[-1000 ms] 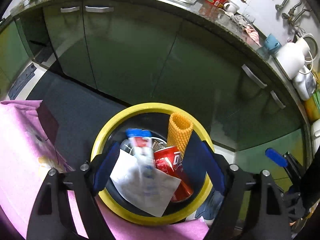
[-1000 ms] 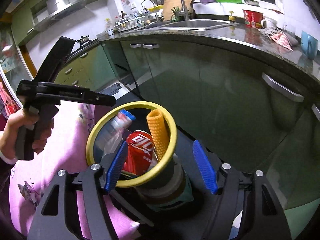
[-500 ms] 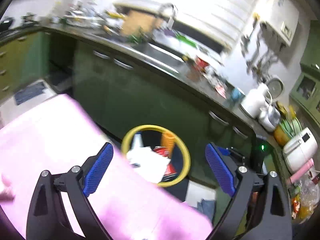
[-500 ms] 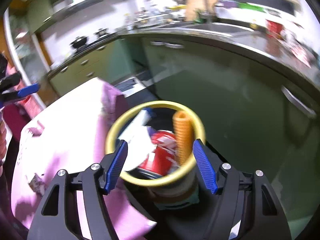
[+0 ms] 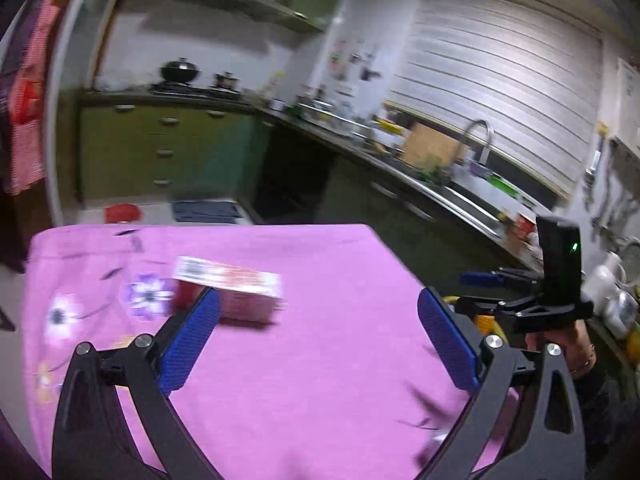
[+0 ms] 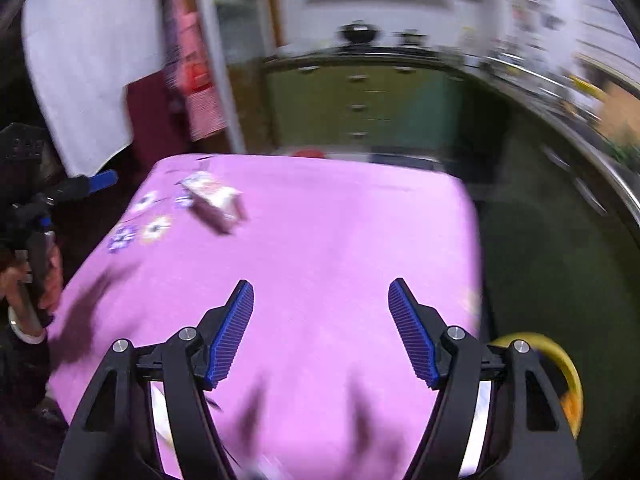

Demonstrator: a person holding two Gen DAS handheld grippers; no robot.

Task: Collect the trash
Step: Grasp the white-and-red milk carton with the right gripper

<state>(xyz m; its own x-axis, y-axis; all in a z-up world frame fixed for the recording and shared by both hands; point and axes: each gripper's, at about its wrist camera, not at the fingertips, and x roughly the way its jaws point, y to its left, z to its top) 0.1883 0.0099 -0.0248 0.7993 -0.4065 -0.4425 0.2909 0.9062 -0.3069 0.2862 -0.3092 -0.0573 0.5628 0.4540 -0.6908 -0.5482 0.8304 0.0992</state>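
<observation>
A small red and white carton [image 5: 230,286] lies on the pink flowered tablecloth [image 5: 320,360], just beyond my left gripper [image 5: 316,336], which is open and empty above the cloth. The carton also shows in the right wrist view [image 6: 214,202] at the table's far left. My right gripper [image 6: 320,330] is open and empty over the near part of the table [image 6: 320,240]. The yellow-rimmed trash bin [image 6: 560,364] is at the lower right, off the table's edge, mostly hidden. Both views are blurred.
Green kitchen cabinets [image 5: 160,152] and a counter with a sink [image 5: 452,192] run behind and to the right. The right gripper's body [image 5: 552,280] shows in the left wrist view. A small scrap [image 5: 434,440] lies near the table's front edge.
Both grippers have swung away from the trash bin and now face the table. The bin has left the middle of both views; the carton has come into view.
</observation>
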